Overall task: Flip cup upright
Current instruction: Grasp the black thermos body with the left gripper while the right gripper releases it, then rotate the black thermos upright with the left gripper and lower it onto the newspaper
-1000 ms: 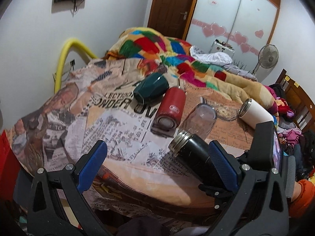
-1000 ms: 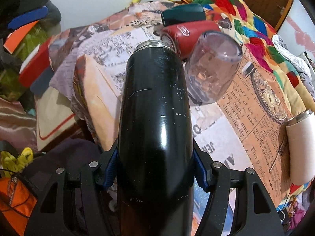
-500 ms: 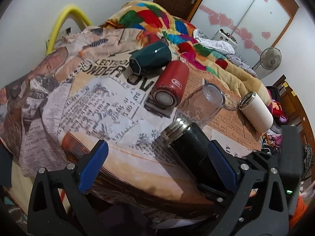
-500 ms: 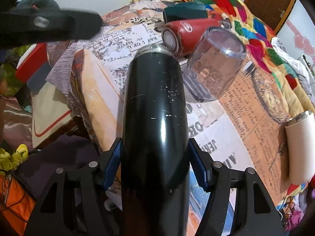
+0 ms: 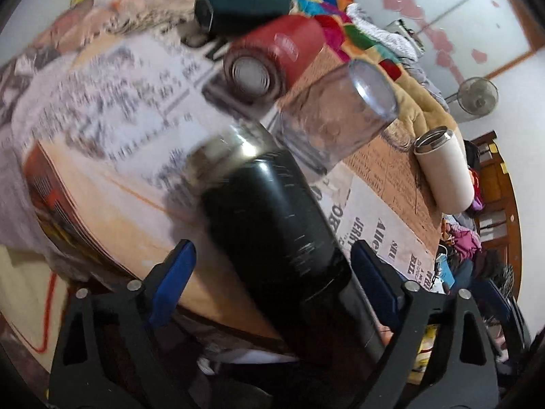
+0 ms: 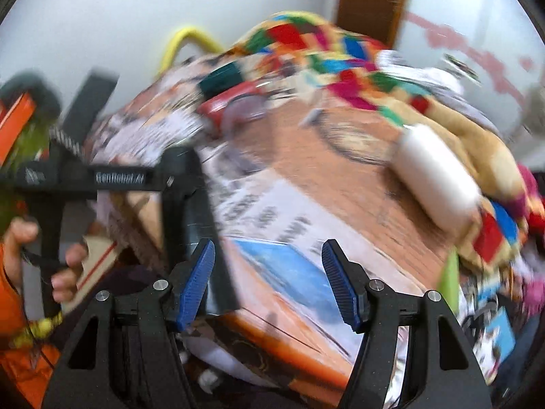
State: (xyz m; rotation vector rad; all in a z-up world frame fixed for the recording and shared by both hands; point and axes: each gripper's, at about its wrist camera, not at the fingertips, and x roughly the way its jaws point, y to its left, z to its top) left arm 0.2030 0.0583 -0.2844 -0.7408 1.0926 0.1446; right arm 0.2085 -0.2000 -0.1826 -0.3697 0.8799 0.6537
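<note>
Black cup point(image 5: 272, 225) blurs between the gaping left hand-held gripper point(image 5: 272, 279), apparently untouched; right one point(image 6: 269, 283) gapes empty.

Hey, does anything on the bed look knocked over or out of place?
Yes. The black steel flask, dark green cup, red tumbler, clear glass cup and white tumbler all lie on their sides.
</note>
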